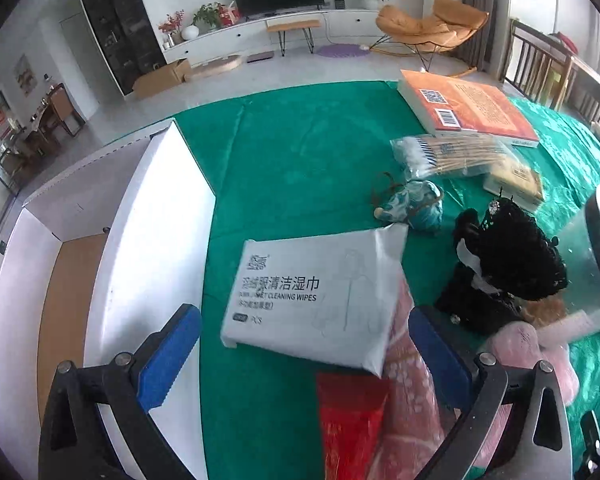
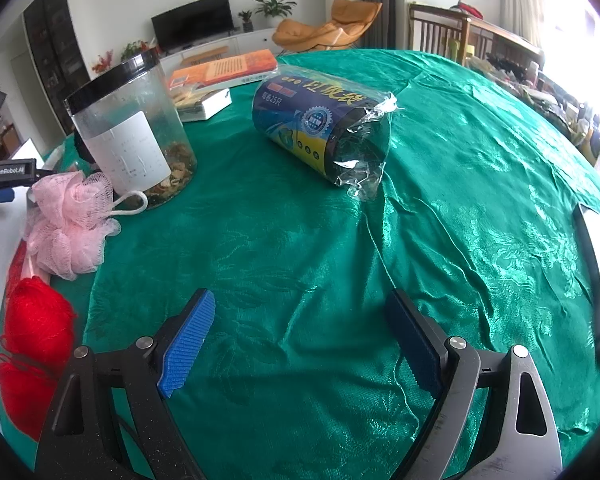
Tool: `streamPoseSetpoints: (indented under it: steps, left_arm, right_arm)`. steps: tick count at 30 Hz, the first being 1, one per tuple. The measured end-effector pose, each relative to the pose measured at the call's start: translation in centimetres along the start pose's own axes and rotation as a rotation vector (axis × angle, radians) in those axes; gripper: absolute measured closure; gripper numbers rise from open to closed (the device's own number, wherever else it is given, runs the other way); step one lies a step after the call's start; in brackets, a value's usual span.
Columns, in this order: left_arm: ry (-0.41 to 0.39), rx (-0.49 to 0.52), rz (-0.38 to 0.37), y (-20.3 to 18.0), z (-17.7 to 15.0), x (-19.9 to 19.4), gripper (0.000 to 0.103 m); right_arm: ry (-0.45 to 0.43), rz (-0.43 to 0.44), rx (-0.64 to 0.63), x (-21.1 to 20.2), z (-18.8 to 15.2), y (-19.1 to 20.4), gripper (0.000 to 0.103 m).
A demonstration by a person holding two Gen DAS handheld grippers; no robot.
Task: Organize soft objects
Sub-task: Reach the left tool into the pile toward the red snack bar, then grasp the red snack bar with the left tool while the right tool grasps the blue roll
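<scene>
From the left wrist, the left gripper (image 1: 304,354) is hanging wide open, gripping nothing, over the wipes pack (image 1: 314,300), probably lining up to move it to the white box (image 1: 156,216), whose inside looks bare.

From the right wrist, the right gripper (image 2: 300,340) is gaping empty above the green cloth (image 2: 440,220); the pink mesh puff (image 2: 70,224) is lying beside a lidded jar (image 2: 134,140) holding brownish bits.

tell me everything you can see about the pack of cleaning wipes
The pack of cleaning wipes is a flat, white, soft plastic pouch with dark Chinese print and the words CLEANING WIPES. It looks sealed and lies face up on the green tablecloth. Its near right corner rests on a pink patterned package. The open left tool is just before it, not touching.
</scene>
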State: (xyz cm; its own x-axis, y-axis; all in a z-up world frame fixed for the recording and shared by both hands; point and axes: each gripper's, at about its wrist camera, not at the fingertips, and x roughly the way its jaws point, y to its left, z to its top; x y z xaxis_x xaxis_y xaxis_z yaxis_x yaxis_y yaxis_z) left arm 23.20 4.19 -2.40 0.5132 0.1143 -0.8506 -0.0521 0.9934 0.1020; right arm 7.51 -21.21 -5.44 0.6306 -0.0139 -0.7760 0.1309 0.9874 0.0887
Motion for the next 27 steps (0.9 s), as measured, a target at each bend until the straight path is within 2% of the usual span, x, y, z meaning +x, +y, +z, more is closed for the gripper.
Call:
streamPoseSetpoints:
  steps: [4, 8, 14, 15, 17, 18, 19, 23, 27]
  left_arm:
    - [0.038, 0.029, -0.079, 0.2, -3.9, -1.9, 0.0]
    - [-0.01, 0.047, -0.009, -0.8, -7.3, -3.6, 0.008]
    - [0.072, -0.096, -0.082, -0.4, -10.2, -1.5, 0.027]
    - [0.077, -0.115, -0.093, -0.1, -10.5, -1.1, 0.037]
    - [0.05, -0.16, -0.133, 0.8, -10.6, -0.8, 0.05]
    - [0.043, -0.17, -0.138, 1.2, -10.5, -0.9, 0.073]
    - [0.052, -0.175, -0.151, 1.4, -10.5, -1.0, 0.082]
    - [0.03, -0.154, -0.188, 1.6, -11.2, -2.5, 0.086]
    - [0.014, -0.144, -0.244, 1.2, -12.7, -4.6, 0.086]
  right_arm:
    - [-0.001, 0.001, 0.001, 0.0, 0.0, 0.0, 0.013]
    - [-0.001, 0.001, 0.001, 0.0, 0.0, 0.0, 0.013]
    - [-0.001, 0.002, 0.002, 0.1, 0.0, -0.1, 0.013]
    - [-0.002, 0.004, 0.002, 0.1, 0.0, -0.1, 0.013]
    - [-0.003, 0.006, 0.003, 0.2, 0.2, -0.1, 0.013]
    - [-0.002, 0.005, 0.002, 0.1, 0.1, -0.1, 0.013]
    - [-0.002, 0.005, 0.002, 0.2, 0.1, -0.1, 0.013]
    - [-0.007, 0.021, 0.014, 0.1, 0.1, -0.4, 0.014]
    - [-0.034, 0.14, 0.139, -0.6, 0.4, -2.8, 0.015]
